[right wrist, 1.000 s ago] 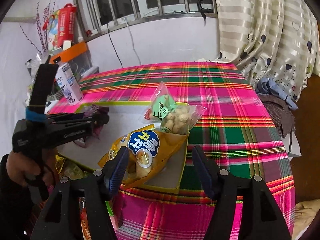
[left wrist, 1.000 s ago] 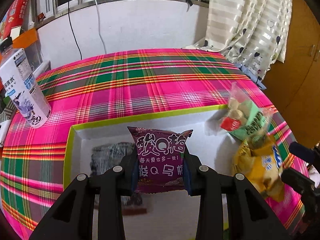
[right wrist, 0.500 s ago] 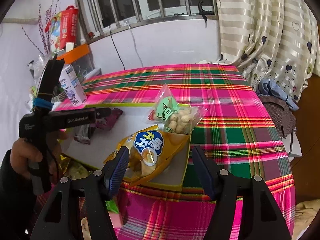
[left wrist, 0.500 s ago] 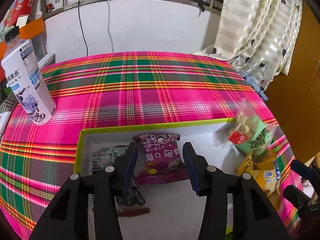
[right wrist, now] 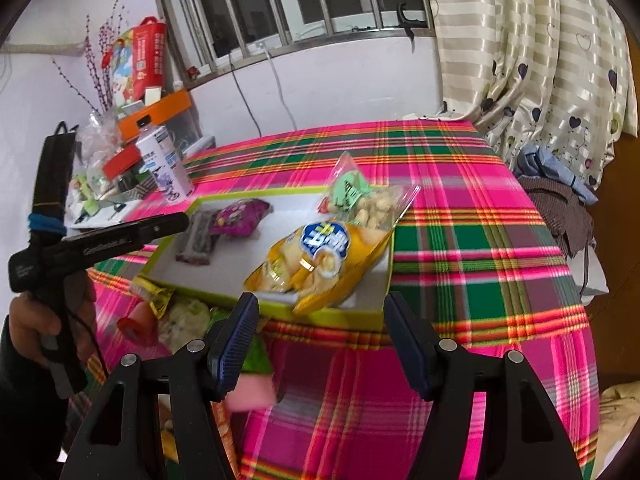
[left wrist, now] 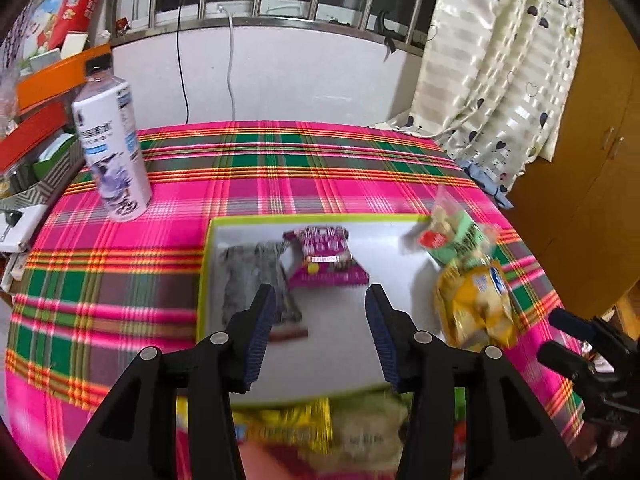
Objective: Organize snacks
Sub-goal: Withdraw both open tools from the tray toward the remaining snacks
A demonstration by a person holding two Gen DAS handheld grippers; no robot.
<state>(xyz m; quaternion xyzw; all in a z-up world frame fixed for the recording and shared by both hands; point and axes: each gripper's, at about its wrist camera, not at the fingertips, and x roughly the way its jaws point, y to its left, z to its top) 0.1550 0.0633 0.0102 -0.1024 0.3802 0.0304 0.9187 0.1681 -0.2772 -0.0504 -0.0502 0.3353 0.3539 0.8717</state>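
Note:
A shallow white box with a green rim (left wrist: pixel 206 264) (right wrist: pixel 360 314) lies on the plaid table. In it lie a purple snack packet (left wrist: pixel 326 258) (right wrist: pixel 240 216), a grey packet (left wrist: pixel 256 280) (right wrist: pixel 198 238), a yellow chip bag (left wrist: pixel 476 306) (right wrist: pixel 320 264) and a clear bag of nuts with a green label (left wrist: pixel 452 232) (right wrist: pixel 366 200). My left gripper (left wrist: pixel 320 330) is open and empty above the box's near part, behind the purple packet. My right gripper (right wrist: pixel 322 340) is open and empty at the box's near right corner. More snack packets (left wrist: pixel 304 424) (right wrist: pixel 176 312) lie in front of the box.
A white bottle (left wrist: pixel 112 148) (right wrist: pixel 168 164) stands on the table left of the box. Cluttered boxes and an orange tray (right wrist: pixel 154 114) sit at the far left. A curtain (left wrist: pixel 500 80) hangs at the right, and the table edge drops off there.
My left gripper let go of the purple packet, which now lies flat in the box. The gripper opened wide and pulled back toward me. My right gripper drew back slightly.

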